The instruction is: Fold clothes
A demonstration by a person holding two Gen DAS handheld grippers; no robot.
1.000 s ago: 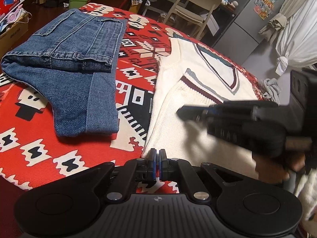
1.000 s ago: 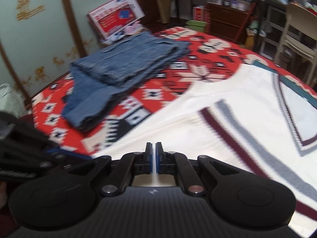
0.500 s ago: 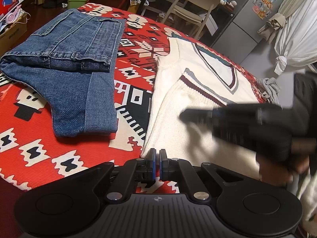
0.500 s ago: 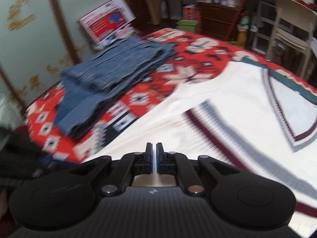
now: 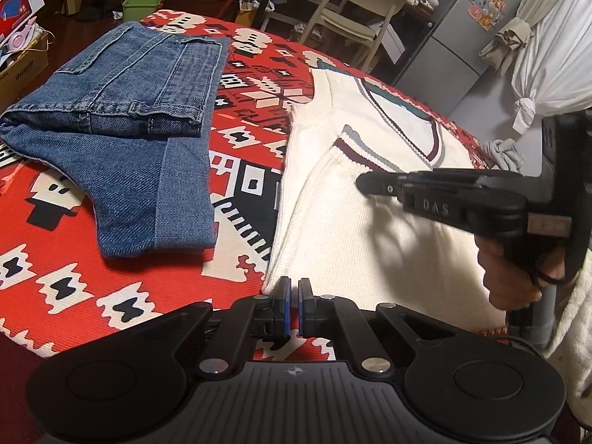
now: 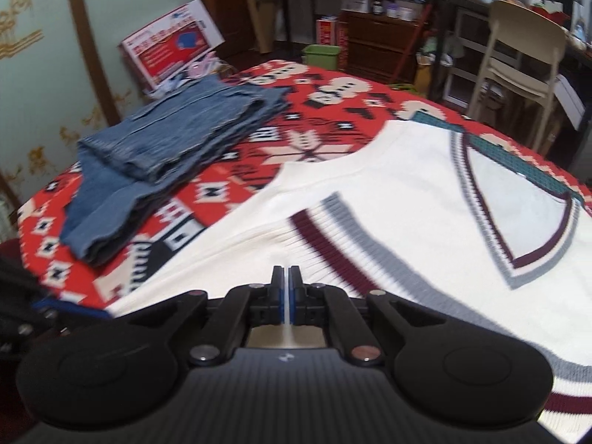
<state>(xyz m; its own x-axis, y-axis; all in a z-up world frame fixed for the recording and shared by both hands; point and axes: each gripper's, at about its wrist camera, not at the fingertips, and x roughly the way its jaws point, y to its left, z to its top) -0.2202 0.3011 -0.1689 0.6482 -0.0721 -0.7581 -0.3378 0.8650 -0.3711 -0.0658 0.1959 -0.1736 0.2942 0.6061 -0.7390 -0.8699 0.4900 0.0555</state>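
1. A cream knit V-neck sweater (image 6: 388,199) lies flat on a bed covered by a red patterned blanket (image 5: 74,222). Its long axis runs from the near edge of the bed to the far side, with the V-neck, trimmed in maroon, grey and teal, pointing back toward the near edge.
2. One sleeve is folded across the body; its maroon-and-grey striped cuff (image 6: 333,229) lies slanted over the chest, just below the neckline.
3. The left gripper (image 5: 292,288) hovers at the sweater's near left corner, its blue-padded jaws pressed together with only a thin slit between them; whether any knit is caught there I cannot tell.
4. The right gripper (image 6: 285,277) sits low over the folded sleeve, jaws closed, with a pale sliver of cloth visible in the slit, though I cannot tell if it is pinched. From the left wrist view it reaches in sideways over the sweater, a hand (image 5: 518,273) around its handle.
5. Folded blue jeans (image 5: 122,118) lie on the blanket to the left of the sweater, apart from it, with a strip of blanket between them.
6. Beyond the bed stand a cream chair (image 6: 518,70), a green bin (image 6: 321,55) and a grey fridge (image 5: 462,33) with magnets on its door.
7. A red-printed cardboard box (image 6: 170,44) leans by the wall behind the jeans.
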